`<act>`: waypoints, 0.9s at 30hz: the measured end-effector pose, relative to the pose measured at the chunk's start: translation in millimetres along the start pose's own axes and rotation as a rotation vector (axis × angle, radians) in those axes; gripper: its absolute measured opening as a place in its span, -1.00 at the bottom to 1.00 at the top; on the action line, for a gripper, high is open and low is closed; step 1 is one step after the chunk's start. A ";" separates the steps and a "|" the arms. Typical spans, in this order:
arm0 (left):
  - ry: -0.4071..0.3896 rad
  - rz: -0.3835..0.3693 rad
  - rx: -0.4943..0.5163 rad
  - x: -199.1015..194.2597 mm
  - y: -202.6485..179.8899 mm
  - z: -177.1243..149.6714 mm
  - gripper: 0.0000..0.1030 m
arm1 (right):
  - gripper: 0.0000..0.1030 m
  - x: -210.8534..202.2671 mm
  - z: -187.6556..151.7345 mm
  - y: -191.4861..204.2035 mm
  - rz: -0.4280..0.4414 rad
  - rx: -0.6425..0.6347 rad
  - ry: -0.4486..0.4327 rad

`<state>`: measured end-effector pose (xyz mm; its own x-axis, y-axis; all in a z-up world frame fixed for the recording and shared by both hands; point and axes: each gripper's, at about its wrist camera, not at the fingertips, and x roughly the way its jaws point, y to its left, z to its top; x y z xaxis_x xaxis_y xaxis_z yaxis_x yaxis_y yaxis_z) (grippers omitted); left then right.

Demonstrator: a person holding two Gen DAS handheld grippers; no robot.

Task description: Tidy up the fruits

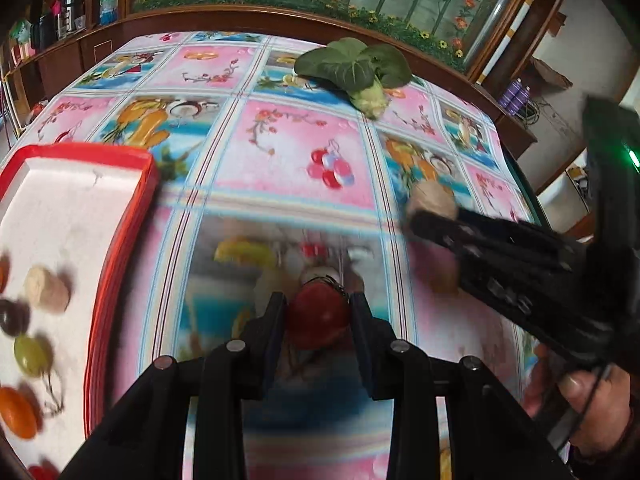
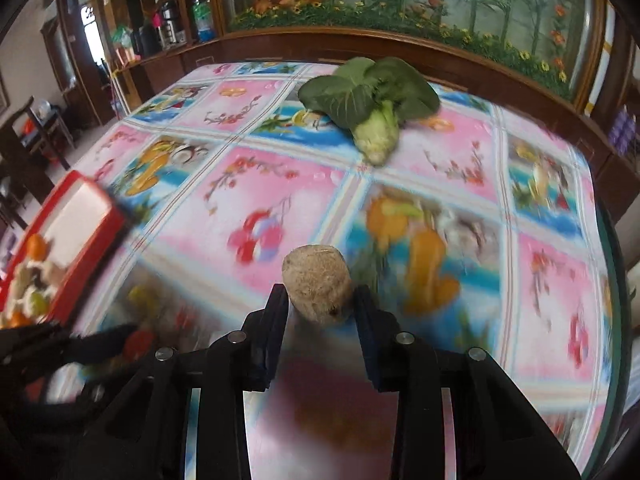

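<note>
My left gripper (image 1: 318, 304) is shut on a red round fruit (image 1: 316, 316) and holds it above the patterned tablecloth. My right gripper (image 2: 320, 294) is shut on a brown rough-skinned fruit (image 2: 318, 284); it shows in the left wrist view (image 1: 434, 200) at the tip of the right gripper's fingers (image 1: 480, 236). A red-rimmed white tray (image 1: 120, 208) lies to the left with several small fruits, among them a beige one (image 1: 46, 288), a green one (image 1: 30, 354) and an orange one (image 1: 16, 412). The tray also shows in the right wrist view (image 2: 100, 232).
A leafy green cabbage (image 1: 356, 68) lies at the table's far side, also in the right wrist view (image 2: 372, 100). A wooden cabinet with a painted glass panel (image 2: 400, 0) stands behind the table. The table's right edge (image 2: 608, 240) drops off.
</note>
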<state>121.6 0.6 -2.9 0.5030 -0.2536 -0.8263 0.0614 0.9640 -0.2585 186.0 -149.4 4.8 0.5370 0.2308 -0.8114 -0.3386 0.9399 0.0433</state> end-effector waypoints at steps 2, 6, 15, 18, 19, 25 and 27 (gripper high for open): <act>0.007 -0.001 0.016 -5.6 -2.0 -10.8 -0.32 | -0.36 -14.3 -19.2 -0.9 0.012 0.019 0.006; 0.019 0.007 0.036 -17.4 -5.2 -30.4 -0.31 | -0.36 -40.7 -60.1 0.4 0.010 0.056 0.015; 0.009 -0.010 0.073 -43.9 -3.7 -53.2 -0.31 | -0.35 -78.8 -111.8 14.7 -0.012 0.163 0.007; -0.003 -0.018 0.073 -53.7 1.6 -53.5 -0.31 | -0.36 -81.9 -107.3 25.4 -0.014 0.166 -0.002; -0.009 -0.019 0.075 -57.3 3.9 -53.2 -0.31 | -0.36 -82.9 -104.7 29.1 -0.008 0.167 -0.005; -0.045 -0.019 0.048 -78.3 28.2 -45.0 -0.31 | -0.36 -84.2 -80.7 55.7 0.021 0.158 -0.036; -0.058 -0.014 0.031 -84.5 40.3 -40.1 -0.31 | -0.36 -83.3 -69.4 67.0 0.033 0.146 -0.051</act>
<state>47.0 57.6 36.4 0.5511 -0.2629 -0.7920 0.0949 0.9627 -0.2535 64.9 -123.1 34.8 0.5670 0.2706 -0.7780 -0.2424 0.9575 0.1564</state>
